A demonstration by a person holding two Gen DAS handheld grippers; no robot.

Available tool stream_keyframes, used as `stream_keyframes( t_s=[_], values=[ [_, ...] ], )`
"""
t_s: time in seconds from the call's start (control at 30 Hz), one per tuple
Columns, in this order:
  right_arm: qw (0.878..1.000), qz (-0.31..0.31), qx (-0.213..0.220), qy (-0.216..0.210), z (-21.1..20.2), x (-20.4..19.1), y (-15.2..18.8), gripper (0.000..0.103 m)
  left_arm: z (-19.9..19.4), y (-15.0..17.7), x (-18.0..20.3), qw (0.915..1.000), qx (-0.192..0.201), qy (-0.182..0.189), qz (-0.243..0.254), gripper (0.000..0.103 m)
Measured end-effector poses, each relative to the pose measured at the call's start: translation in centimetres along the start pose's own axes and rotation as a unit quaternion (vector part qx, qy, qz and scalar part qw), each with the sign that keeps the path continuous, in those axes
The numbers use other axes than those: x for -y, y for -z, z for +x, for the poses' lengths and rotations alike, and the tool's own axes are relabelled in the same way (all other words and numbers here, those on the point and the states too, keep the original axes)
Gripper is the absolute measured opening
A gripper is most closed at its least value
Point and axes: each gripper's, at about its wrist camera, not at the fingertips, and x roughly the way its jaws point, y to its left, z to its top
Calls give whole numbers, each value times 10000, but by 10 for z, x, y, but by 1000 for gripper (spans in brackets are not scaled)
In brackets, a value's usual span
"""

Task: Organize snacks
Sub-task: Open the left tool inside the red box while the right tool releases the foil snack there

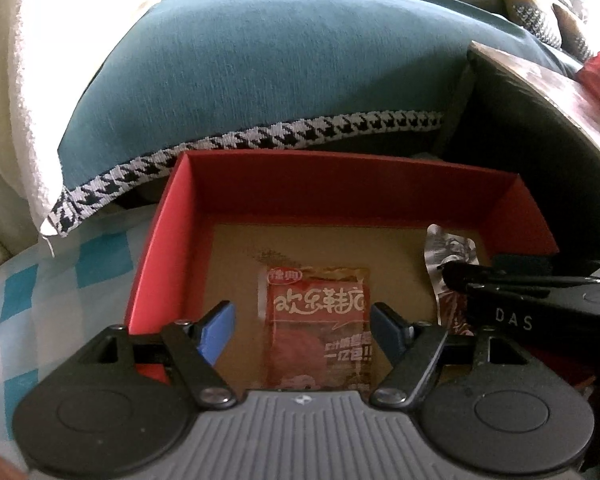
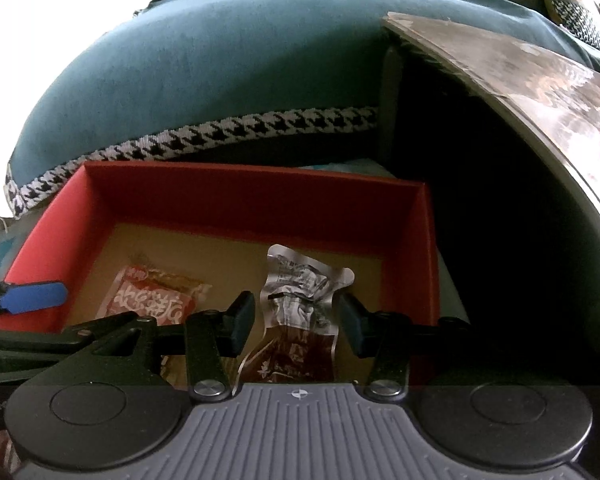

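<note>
Snacks: red packet (image 1: pixel 316 320) between parted left tool (image 1: pixel 302 320), silvery pouch (image 2: pixel 300 300) between parted right tool (image 2: pixel 296 320), both unpinched inside red box (image 1: pixel 160 232); next, probably withdrawing.

Box: red box (image 1: pixel 172 216), brown floor, by a teal cushion (image 1: pixel 260 72).
Left gripper (image 1: pixel 302 320): jaws apart above red snack packet (image 1: pixel 320 320).
Silver packet (image 1: pixel 452 252): right, beside right gripper (image 1: pixel 456 276).

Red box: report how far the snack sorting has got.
Done: two packets lie on the brown floor of the red box, a red snack packet and a silver and brown packet. In hand: nothing; the left gripper and right gripper stand open over the packets without pinching them. Left: unclear, no loose snacks are in view.
</note>
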Motion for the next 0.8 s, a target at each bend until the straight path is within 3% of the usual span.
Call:
stream_keyframes(
  t_s=[0.47,0.8],
  values=[
    [9988,363,282,-170,-32,17,-6,71,-29,-5,-4,9997,190,114,-37,74],
    [9990,-108,236,-355,-46,-16,8,75,-49,10,-17,9999,137,-33,-27,74]
  ],
)
